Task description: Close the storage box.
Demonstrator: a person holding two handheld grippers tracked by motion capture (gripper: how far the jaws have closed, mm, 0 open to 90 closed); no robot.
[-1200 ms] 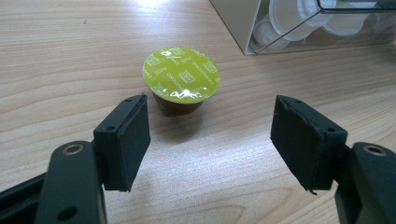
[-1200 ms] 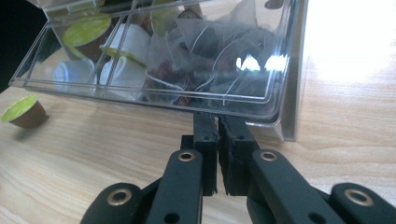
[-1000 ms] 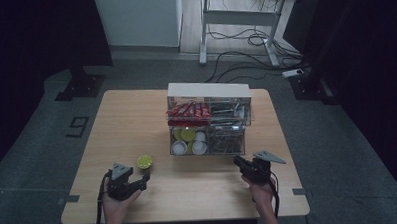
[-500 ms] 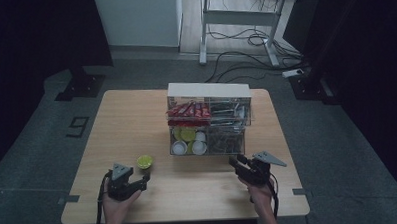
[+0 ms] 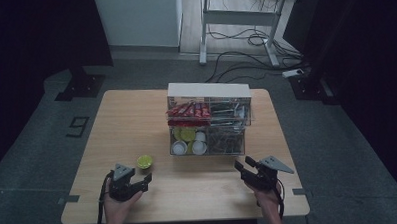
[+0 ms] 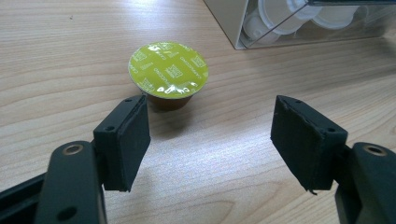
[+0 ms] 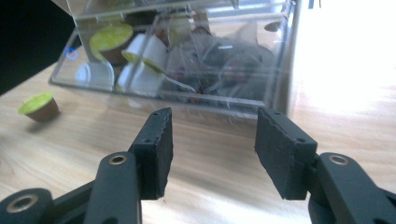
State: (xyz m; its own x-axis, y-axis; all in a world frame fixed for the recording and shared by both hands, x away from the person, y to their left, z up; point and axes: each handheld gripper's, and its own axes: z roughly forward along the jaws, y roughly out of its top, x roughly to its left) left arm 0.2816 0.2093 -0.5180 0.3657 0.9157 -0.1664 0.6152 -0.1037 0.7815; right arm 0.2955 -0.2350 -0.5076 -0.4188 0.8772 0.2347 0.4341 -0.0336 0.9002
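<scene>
Green-foil capsule, lid print unreadable

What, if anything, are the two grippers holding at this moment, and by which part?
Nothing: the left gripper is open short of the green capsule, and the right gripper is open and empty.

A lab: floor cables, dark curtains, numbered marker.

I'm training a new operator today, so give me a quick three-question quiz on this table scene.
1. True or false: the left gripper is shut on the green-lidded capsule.
2. Which gripper faces the clear organizer? A) left B) right
3. Fill in: the loose capsule stands on the wooden ____.

Key: 1 false, the gripper is open and the capsule is apart from it; 2 B, the right gripper; 3 table.
</scene>
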